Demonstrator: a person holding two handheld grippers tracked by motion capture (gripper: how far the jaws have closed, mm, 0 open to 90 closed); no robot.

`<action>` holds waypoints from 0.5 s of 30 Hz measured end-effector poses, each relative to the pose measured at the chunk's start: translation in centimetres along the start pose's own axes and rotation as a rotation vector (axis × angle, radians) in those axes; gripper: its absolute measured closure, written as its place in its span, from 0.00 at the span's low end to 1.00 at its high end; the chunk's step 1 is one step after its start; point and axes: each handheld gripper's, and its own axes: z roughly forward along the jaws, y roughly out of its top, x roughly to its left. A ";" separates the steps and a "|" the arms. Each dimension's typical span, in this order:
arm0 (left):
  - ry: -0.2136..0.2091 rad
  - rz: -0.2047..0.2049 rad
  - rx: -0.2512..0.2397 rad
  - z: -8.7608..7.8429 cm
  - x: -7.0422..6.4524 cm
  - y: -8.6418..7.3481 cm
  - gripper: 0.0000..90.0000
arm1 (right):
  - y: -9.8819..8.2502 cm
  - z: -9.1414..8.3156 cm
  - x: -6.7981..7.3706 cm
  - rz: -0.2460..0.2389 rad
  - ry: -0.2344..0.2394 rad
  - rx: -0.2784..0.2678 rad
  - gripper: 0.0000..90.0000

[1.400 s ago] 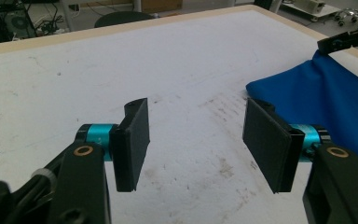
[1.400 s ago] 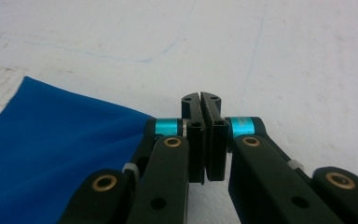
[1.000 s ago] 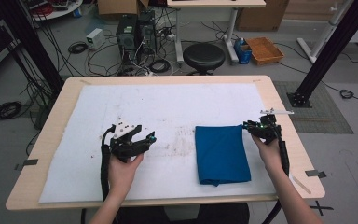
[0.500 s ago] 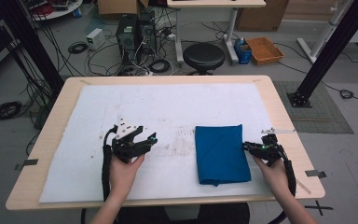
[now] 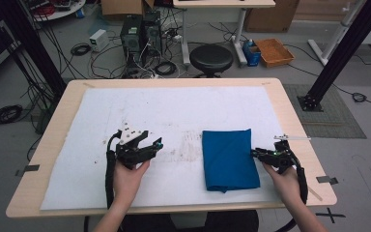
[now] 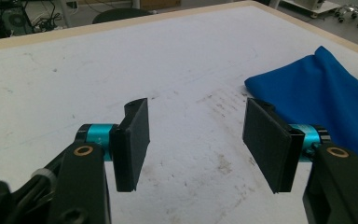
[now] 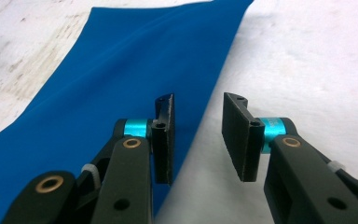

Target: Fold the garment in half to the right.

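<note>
Currently on the counter (image 5: 290,111): one white mat (image 5: 174,116) covering most of its top, stained near the middle; one blue cloth (image 5: 228,159), folded to a rectangle, lying flat on the mat right of centre. Left gripper (image 5: 147,146): held in the person's left hand (image 5: 128,176) over bare mat, well apart from the cloth; jaws stand wide, nothing between them, the stained mat visible through the gap in the left gripper view. Right gripper (image 5: 257,153): held in the right hand (image 5: 282,179) at the cloth's right edge; jaws have just been opening and stand at a narrow gap, straddling that edge, one jaw over the blue fabric, the other over white mat; pads not pressing on the cloth.
</note>
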 end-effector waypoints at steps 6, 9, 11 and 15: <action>0.003 -0.003 0.002 0.0 0.1 0.0 0.46 | -0.1 0.1 0.6 -0.049 0.005 0.022 1.00; 0.002 -0.001 0.003 0.0 0.1 0.0 0.46 | -0.1 -0.3 0.5 -0.051 -0.004 0.017 1.00; 0.002 0.000 0.003 0.0 0.1 0.0 0.46 | -0.2 -0.5 0.4 -0.049 -0.013 0.017 1.00; 0.000 0.000 0.001 0.0 0.0 0.0 0.46 | -0.4 -0.8 0.2 -0.052 -0.027 0.021 1.00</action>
